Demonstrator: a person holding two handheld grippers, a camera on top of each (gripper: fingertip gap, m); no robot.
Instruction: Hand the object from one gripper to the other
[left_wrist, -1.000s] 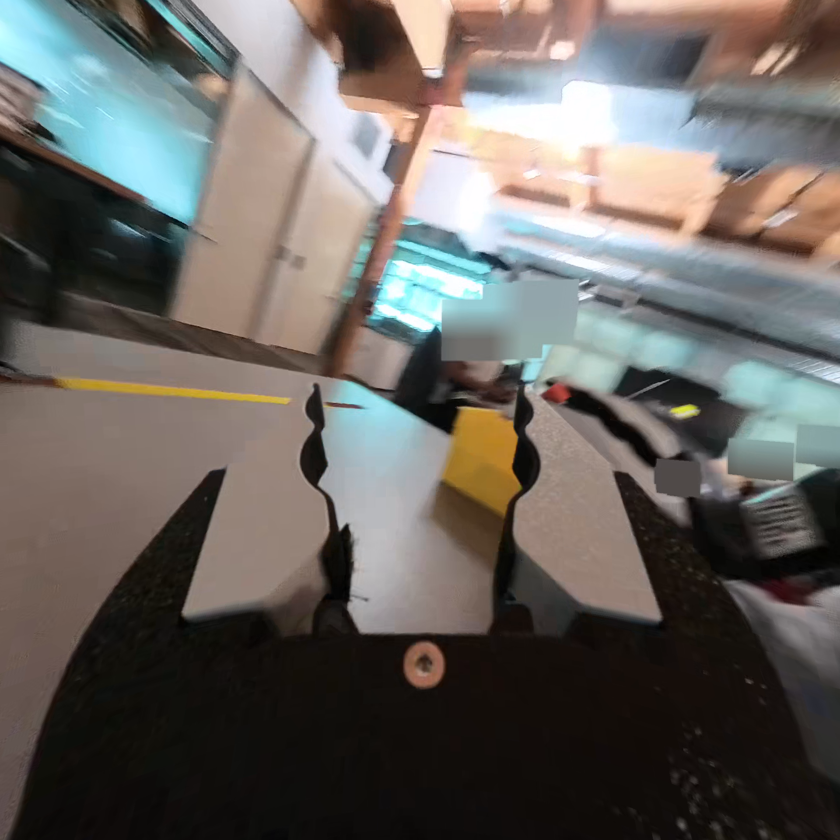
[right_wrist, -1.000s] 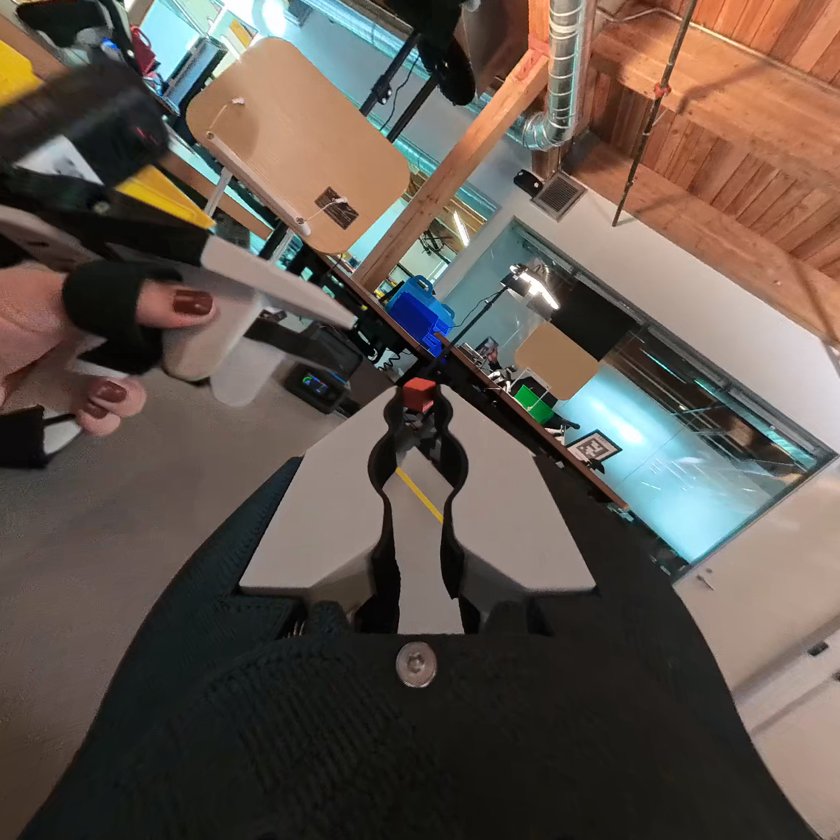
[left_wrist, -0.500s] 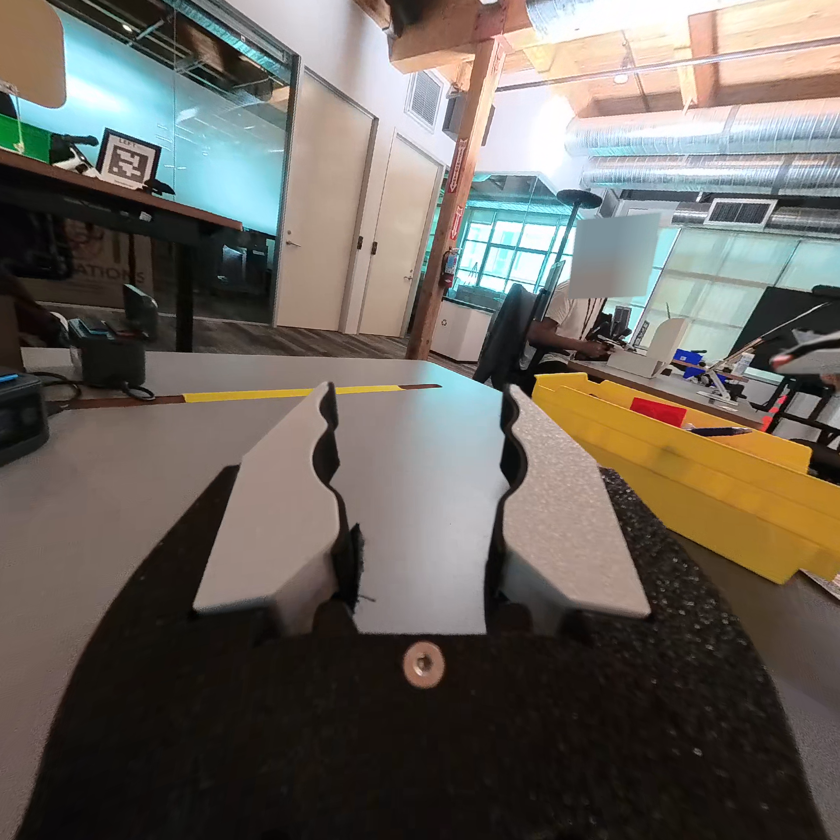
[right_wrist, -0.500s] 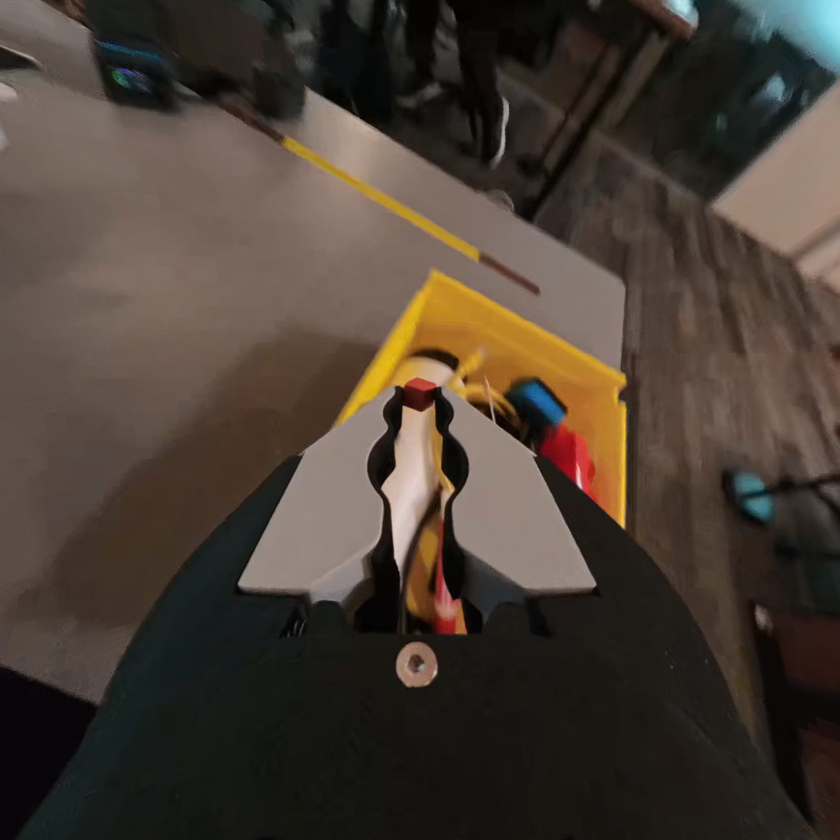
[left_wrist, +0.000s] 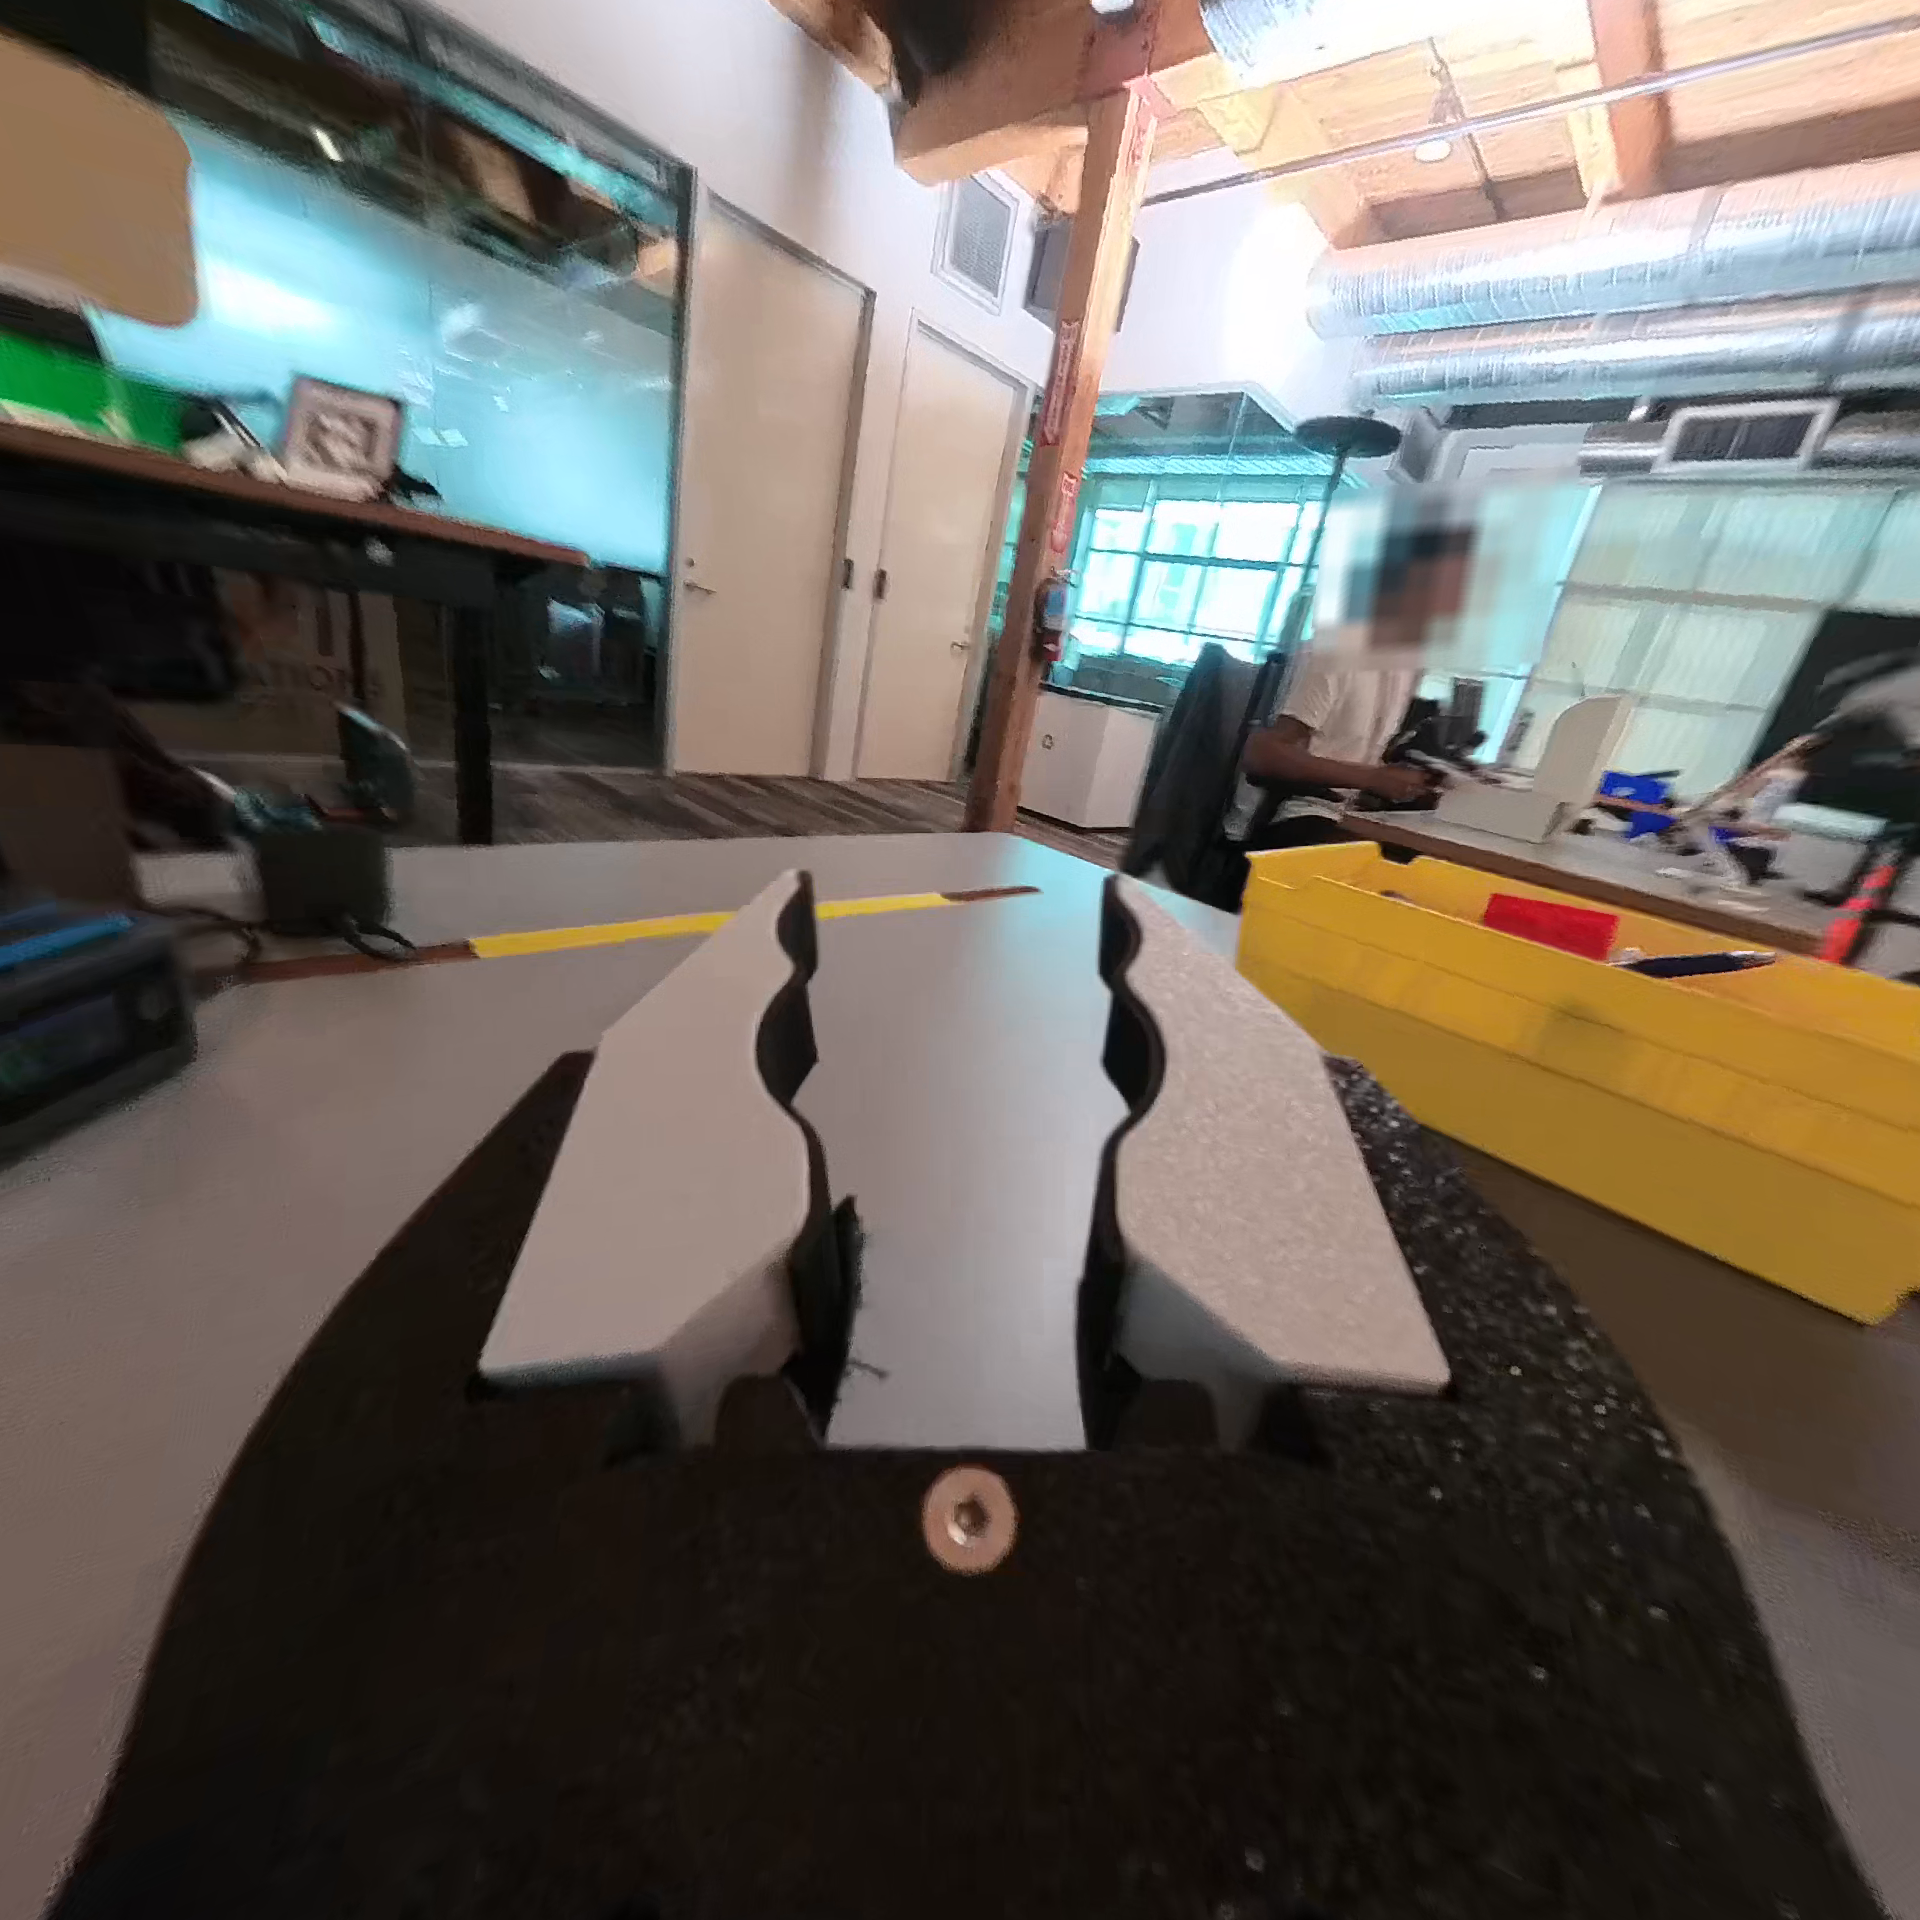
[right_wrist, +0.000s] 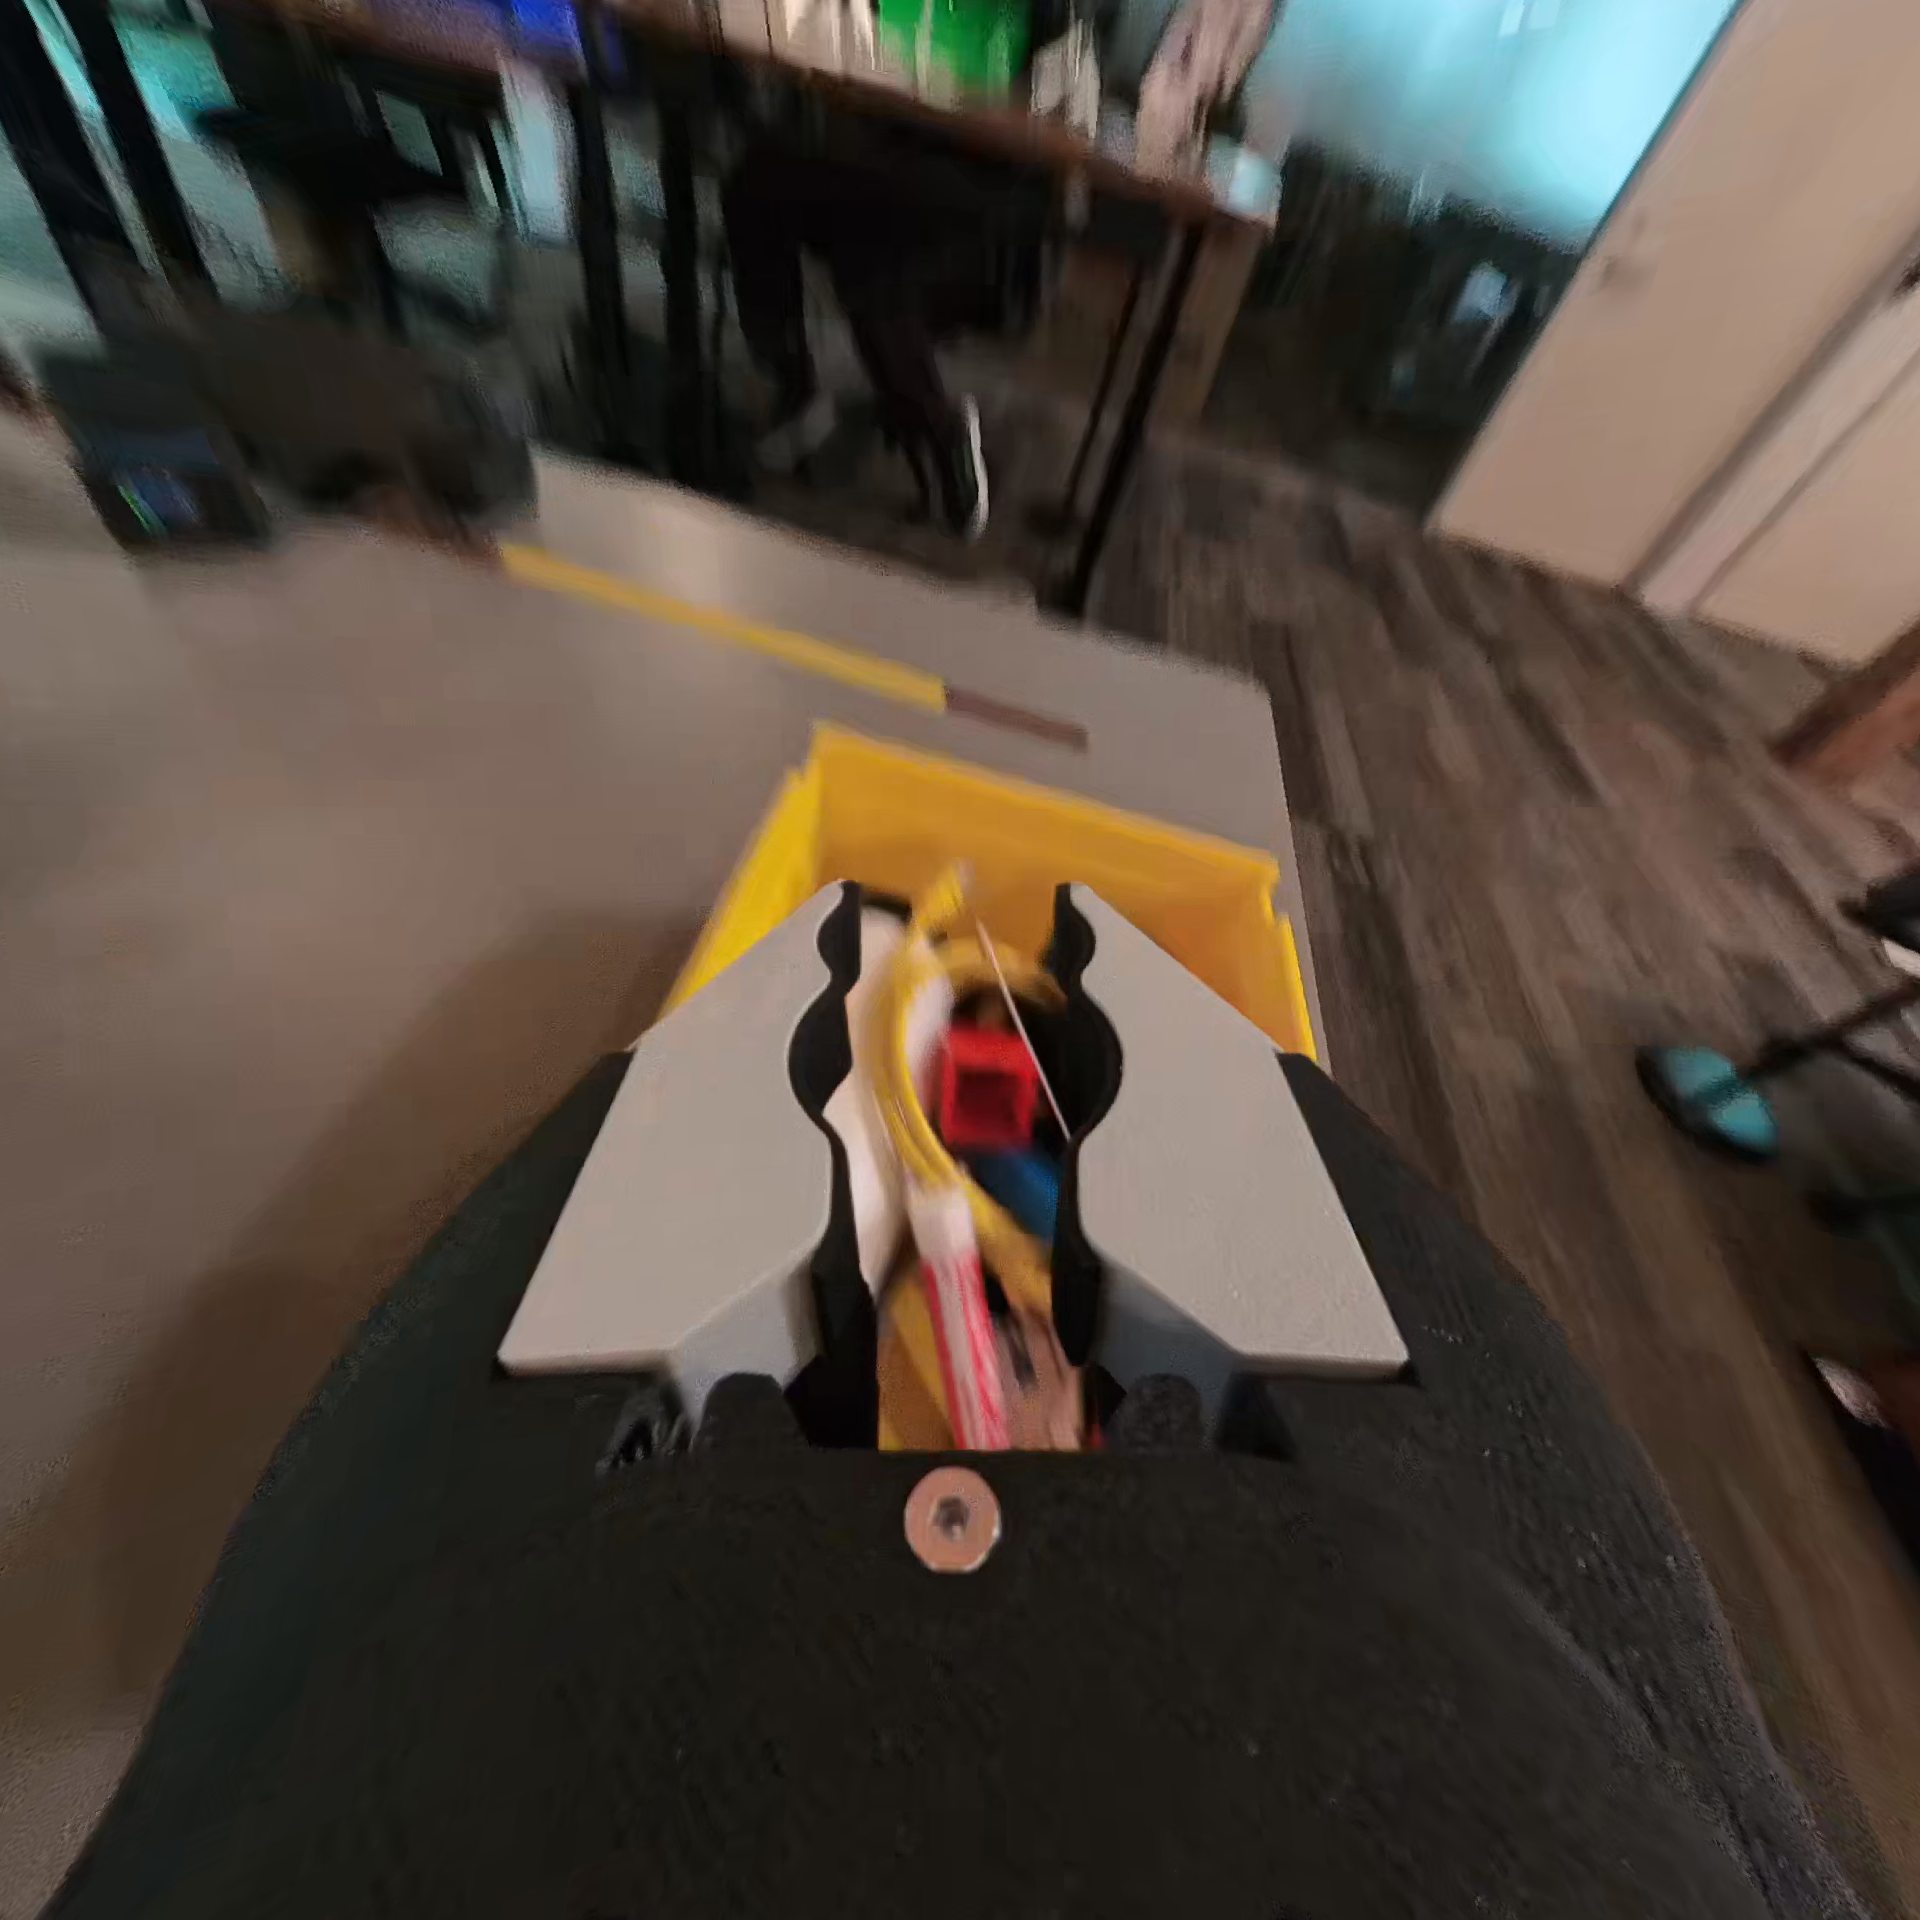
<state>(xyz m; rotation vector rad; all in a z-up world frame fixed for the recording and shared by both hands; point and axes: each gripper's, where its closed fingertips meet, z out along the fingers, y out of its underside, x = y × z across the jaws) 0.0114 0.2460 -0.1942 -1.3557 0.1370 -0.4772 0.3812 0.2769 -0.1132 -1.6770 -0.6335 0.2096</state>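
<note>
My right gripper (right_wrist: 954, 894) is open and points down into a yellow bin (right_wrist: 1039, 821). A small red block (right_wrist: 982, 1091) shows between its fingers without touching either one, over the bin's jumbled contents; blur hides whether it rests there. My left gripper (left_wrist: 956, 883) is open and empty, held low over the grey table (left_wrist: 312, 1143). In the left wrist view the yellow bin (left_wrist: 1558, 1091) stands to its right, with a red piece (left_wrist: 1548, 925) inside.
The bin holds yellow cords (right_wrist: 935, 997), a white piece (right_wrist: 873, 1039) and a blue item (right_wrist: 1023, 1184). A yellow tape line (left_wrist: 613, 940) crosses the table. Black devices (left_wrist: 83, 1018) sit at the far left. The table edge and floor (right_wrist: 1558, 831) lie right of the bin.
My right gripper has opened over the yellow bin, and the red block has left its fingertips and dropped between the fingers. My left gripper has stayed open and hardly moved.
</note>
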